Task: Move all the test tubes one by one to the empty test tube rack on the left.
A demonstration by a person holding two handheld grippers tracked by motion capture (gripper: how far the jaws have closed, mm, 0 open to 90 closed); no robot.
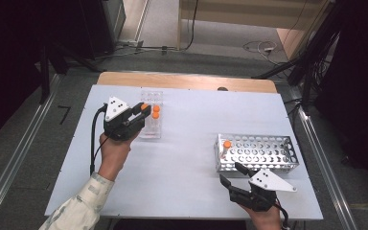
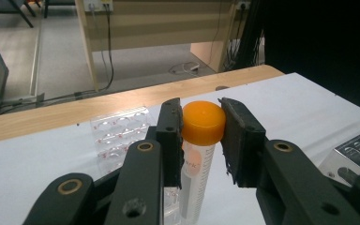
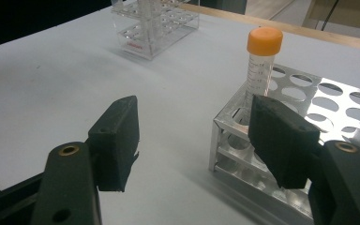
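we squeeze our left gripper [image 2: 201,136] on the orange cap of a tube [image 2: 198,154] at the clear rack [image 1: 151,115], in the upper left of the high view. two more orange caps sit in that rack. our right gripper [image 1: 233,173] waits with its jaws wide apart and nothing in them, just below the metal rack [image 1: 263,152], low on the right. one tube [image 3: 261,65] stands in its corner hole. we guess tubes are moving to the metal rack, so next we lift straight up.
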